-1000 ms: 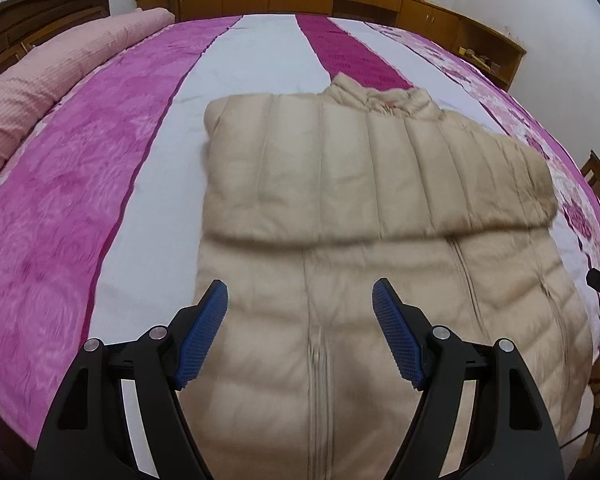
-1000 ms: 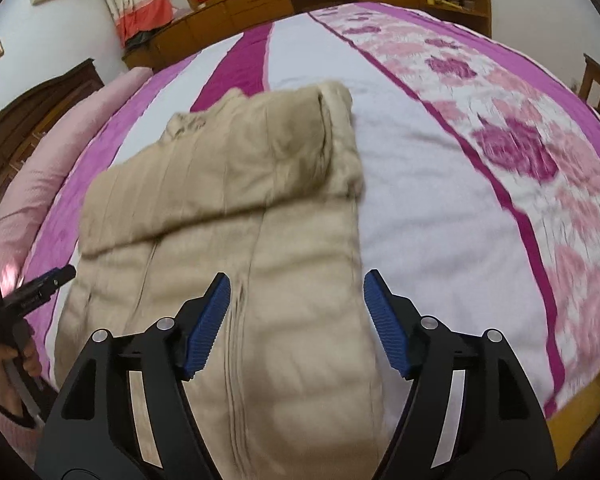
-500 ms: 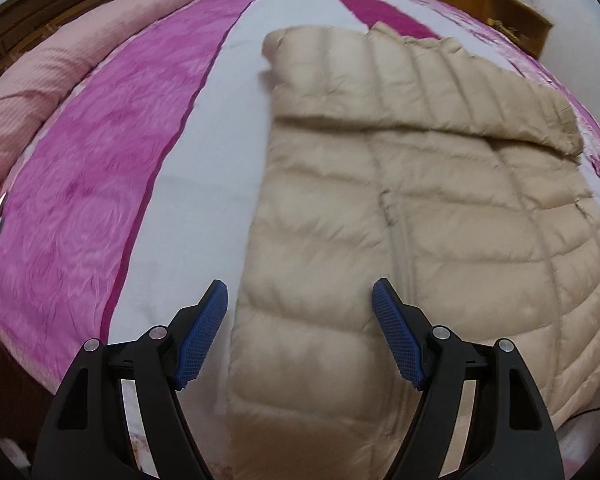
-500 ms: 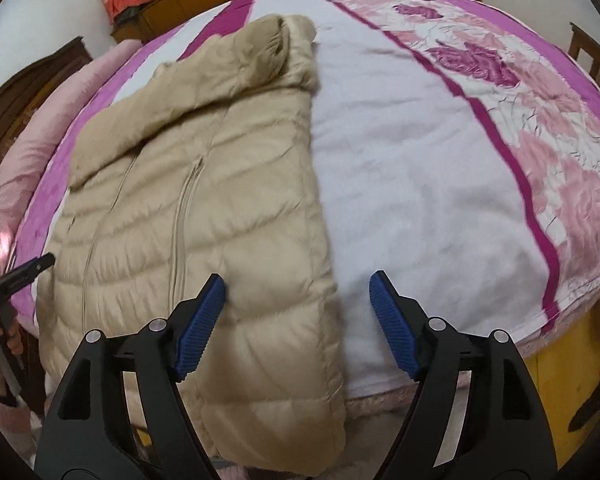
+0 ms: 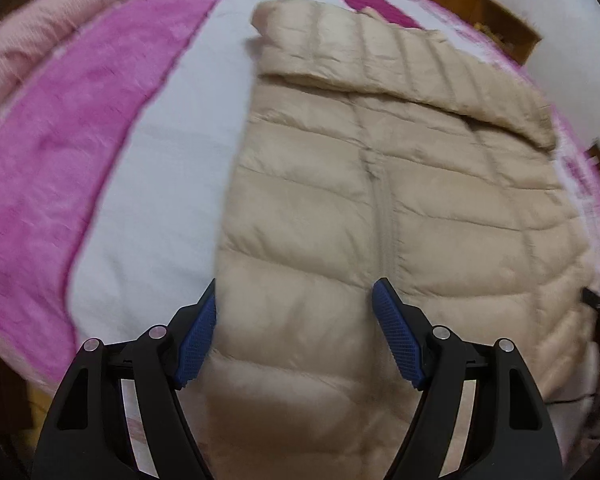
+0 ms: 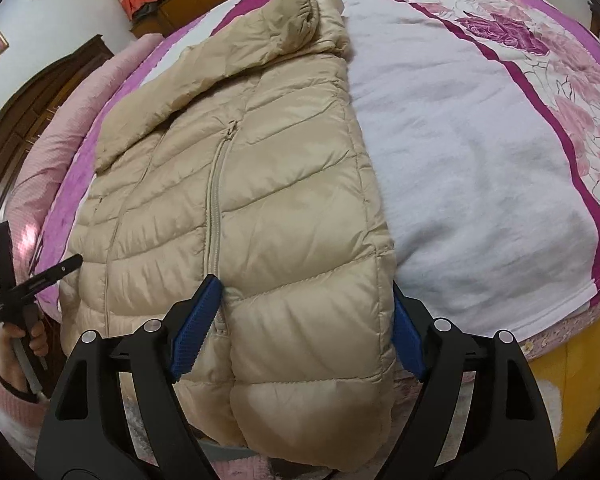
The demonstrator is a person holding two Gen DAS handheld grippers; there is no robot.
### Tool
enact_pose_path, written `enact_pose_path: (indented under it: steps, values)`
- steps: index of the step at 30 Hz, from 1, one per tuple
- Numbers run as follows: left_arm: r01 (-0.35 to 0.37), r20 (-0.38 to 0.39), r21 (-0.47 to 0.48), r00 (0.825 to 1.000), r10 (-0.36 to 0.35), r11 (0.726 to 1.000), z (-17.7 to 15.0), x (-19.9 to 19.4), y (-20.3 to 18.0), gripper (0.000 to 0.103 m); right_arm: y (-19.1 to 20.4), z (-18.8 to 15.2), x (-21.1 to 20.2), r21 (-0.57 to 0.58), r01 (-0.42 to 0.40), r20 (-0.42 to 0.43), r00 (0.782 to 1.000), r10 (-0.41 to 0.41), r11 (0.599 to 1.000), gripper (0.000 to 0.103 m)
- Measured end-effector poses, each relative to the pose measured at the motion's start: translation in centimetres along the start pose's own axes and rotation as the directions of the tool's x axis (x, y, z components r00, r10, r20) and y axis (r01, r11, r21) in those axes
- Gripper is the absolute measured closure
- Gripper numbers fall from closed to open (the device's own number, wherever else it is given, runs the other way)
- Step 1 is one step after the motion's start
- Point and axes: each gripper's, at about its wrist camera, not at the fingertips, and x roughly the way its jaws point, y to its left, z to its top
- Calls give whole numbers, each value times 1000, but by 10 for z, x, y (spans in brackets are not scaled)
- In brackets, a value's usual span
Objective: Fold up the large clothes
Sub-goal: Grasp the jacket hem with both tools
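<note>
Both grippers have come down toward the near hem since the earlier frames, and the jacket now fills far more of each wrist view.

Item: beige quilted jacket [image 6: 260, 184], laid front-up on the bed [image 6: 480, 168], on the white band of the striped bedspread [image 5: 148, 176]. Sleeves already folded across the chest, forming a thick roll [image 5: 400, 64] at the collar end.

Orientation: long axis runs from 6 o'clock to 12 o'clock in both wrist views, leaning toward 1 o'clock in the right one. Collar points to 12 o'clock, away from the person; hem [image 6: 308, 396] hangs over the near bed edge at 6 o'clock. Zip [image 6: 216, 196] lies along that axis.

Tools: left gripper [image 5: 294, 332] wide open, holding nothing, set over the left hem corner with padding between the jaws but not pinched. Right gripper [image 6: 302, 324] has just been opening; its jaws straddle the right hem corner, padding between them, apparently not yet pressed. The left gripper [image 6: 40, 280] also shows at 9 o'clock in the right view, in a hand [image 6: 28, 336] with a pink cuff.

Risks, as judged:
- Slippery puffy shell; a shallow bite may take only the top layer, so the front lifts and the back stays.
- Uneven closing of the two sides would skew the fold off the zip line.
- Lifting the hem quickly could drag the jacket and loosen the folded sleeves.
- Overhanging hem may slide floorward if released.
</note>
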Motion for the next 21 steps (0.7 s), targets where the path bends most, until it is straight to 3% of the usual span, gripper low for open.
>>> enact_pose_path:
  steps: [7, 9, 11, 12, 13, 14, 15, 16, 21]
  values:
    - [96, 4, 66, 995, -96, 993, -9, -5, -17, 29, 15, -7, 3, -52, -18, 3, 1000, 19, 998, 24]
    - [108, -9, 59, 994, -107, 992, -9, -1, -19, 30, 17, -6, 3, -53, -23, 4, 1000, 23, 998, 29]
    - [78, -18, 65, 997, -77, 995, -9, 1, -20, 54, 18, -6, 2, -65, -23, 11, 1000, 24, 998, 43]
    - [74, -19, 67, 997, -73, 995, -10, 1, -20, 59, 19, -7, 1, -63, -30, 23, 999, 32, 998, 52]
    - [98, -20, 59, 995, -97, 993, -9, 0, -18, 69, 19, -8, -1, -56, -55, 29, 998, 56, 997, 64]
    - [110, -18, 51, 994, -109, 993, -8, -2, -17, 82, 20, -8, -4, -50, -67, 41, 997, 69, 997, 68]
    - [107, -15, 50, 994, -107, 993, -8, -5, -15, 83, 20, -9, -8, -47, -72, 54, 996, 74, 996, 79]
    - [112, -9, 52, 994, -112, 992, -8, -9, -15, 85, 20, -9, -12, -46, -66, 70, 995, 69, 997, 83]
    - [159, 14, 50, 987, -160, 986, -11, -30, -15, 88, 19, -8, -35, -35, -96, 133, 986, 100, 995, 88]
